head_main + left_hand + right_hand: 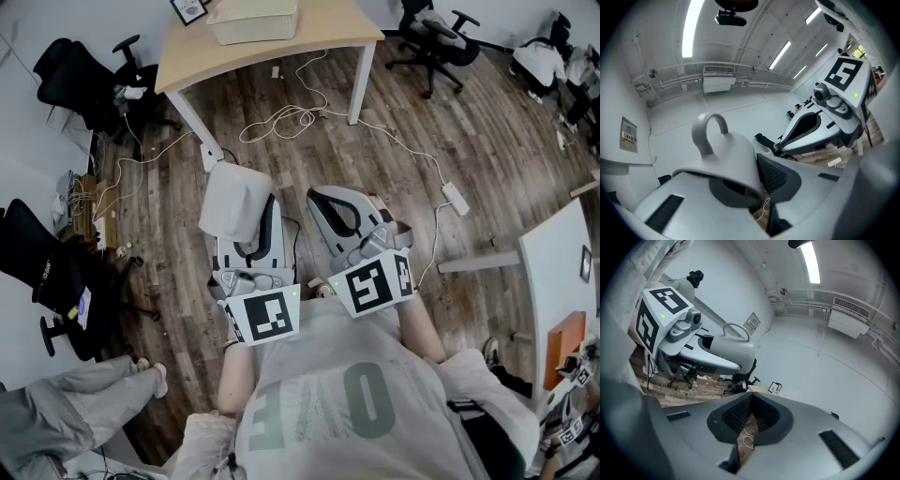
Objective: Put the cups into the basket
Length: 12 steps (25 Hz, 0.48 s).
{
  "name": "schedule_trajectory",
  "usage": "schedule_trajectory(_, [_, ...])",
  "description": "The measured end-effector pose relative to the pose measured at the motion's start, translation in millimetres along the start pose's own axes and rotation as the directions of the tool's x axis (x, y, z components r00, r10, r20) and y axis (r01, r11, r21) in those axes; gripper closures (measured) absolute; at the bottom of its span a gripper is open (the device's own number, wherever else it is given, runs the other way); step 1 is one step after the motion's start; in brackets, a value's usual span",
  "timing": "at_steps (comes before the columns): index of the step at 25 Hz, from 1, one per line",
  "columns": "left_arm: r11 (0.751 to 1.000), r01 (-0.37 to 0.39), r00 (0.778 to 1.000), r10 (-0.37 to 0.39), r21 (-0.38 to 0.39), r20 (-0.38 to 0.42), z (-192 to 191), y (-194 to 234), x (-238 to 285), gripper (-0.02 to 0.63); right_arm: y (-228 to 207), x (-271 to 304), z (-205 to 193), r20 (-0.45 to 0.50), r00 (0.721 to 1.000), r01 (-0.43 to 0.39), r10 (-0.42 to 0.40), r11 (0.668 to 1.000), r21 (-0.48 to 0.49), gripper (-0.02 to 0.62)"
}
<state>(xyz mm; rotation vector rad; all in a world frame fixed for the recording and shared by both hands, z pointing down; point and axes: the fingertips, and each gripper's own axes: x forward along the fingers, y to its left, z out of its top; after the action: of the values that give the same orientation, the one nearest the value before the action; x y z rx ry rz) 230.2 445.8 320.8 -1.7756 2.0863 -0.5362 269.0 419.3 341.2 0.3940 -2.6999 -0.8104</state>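
My left gripper (251, 251) clamps cup (234, 202) by rim, centre frame, likely for carrying; right gripper (336, 214) almost closed, empty, spare; basket (253, 21) on table (314, 39), top centre.

The place looks like an office. In the head view, black swivel chairs (80, 80) stand at upper left and upper right, a light desk (328, 33) at the top, and loose cables (281, 120) lie on the wood-pattern floor (469, 131). The left gripper view shows strip lights (690, 28) at its top.
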Motion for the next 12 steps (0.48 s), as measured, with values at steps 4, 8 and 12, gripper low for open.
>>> schedule_trajectory(4, [1.0, 0.0, 1.0, 0.0, 0.006, 0.011, 4.5, -0.7, -1.2, 0.555, -0.8, -0.9, 4.1, 0.015, 1.0, 0.002, -0.002, 1.0, -0.001, 0.597])
schedule_trajectory(8, [1.0, -0.004, 1.0, 0.003, 0.008, 0.013, 5.8, -2.1, -1.7, 0.555, -0.8, -3.2, 2.3, 0.019, 1.0, 0.001, -0.001, 1.0, 0.001, 0.597])
schedule_trajectory(12, [1.0, -0.008, 1.0, 0.008, 0.019, 0.01, 5.3, -4.4, 1.5, 0.555, -9.8, -7.8, -5.2, 0.022, 0.999, 0.027, -0.027, 1.0, 0.013, 0.597])
